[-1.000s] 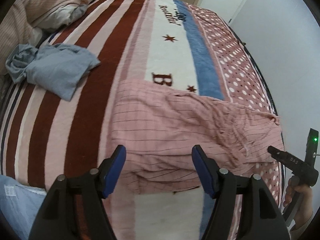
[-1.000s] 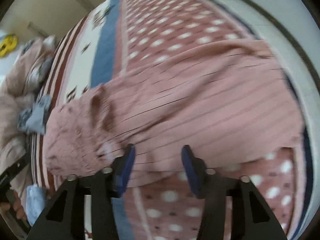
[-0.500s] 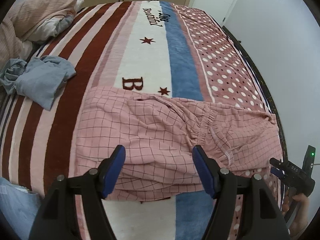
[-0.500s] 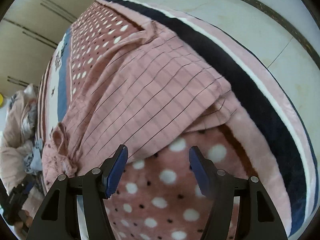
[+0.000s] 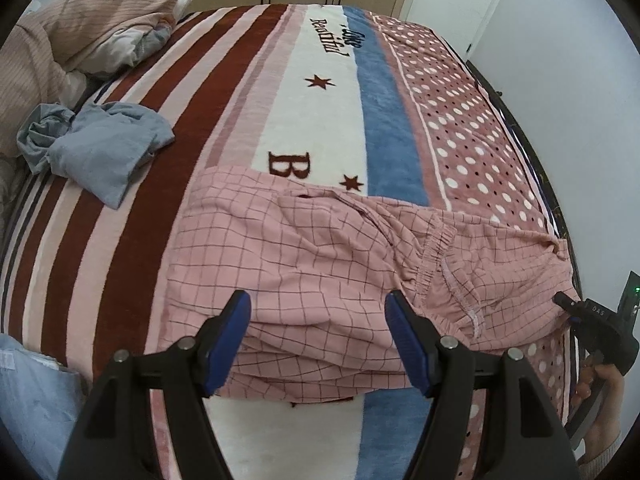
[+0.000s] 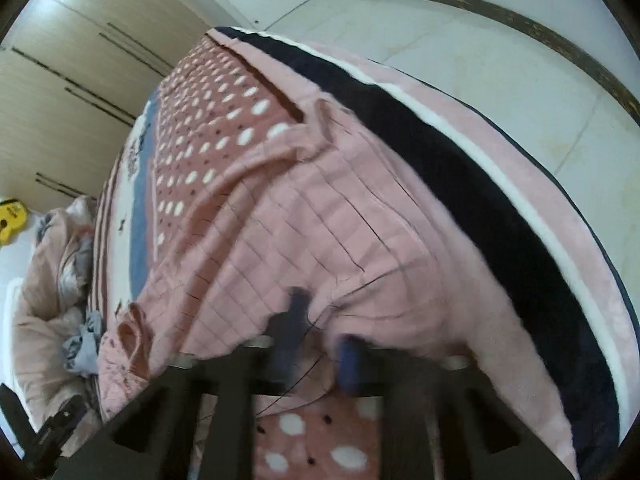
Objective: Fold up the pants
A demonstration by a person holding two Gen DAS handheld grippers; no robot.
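Note:
Pink checked pants (image 5: 320, 264) lie crosswise on the near part of the bed, folded over, with the elastic waistband (image 5: 436, 252) towards the right. My left gripper (image 5: 318, 340) is open and empty, just above the pants' near edge. My right gripper (image 6: 320, 336) has its blue fingers closed on the near edge of the pants (image 6: 320, 216) at the bed's right side; this view is blurred. The right gripper also shows in the left wrist view (image 5: 568, 304) at the pants' right end.
A crumpled grey garment (image 5: 96, 148) lies on the bed's left side. A heap of pink bedding (image 5: 80, 48) is at the far left. The striped and dotted blanket (image 5: 320, 92) covers the bed. A white wall and floor (image 6: 500, 60) border the right edge.
My right gripper has gone from open above the blanket to closed on the pants' edge. The left gripper stays open; its view has pulled back slightly.

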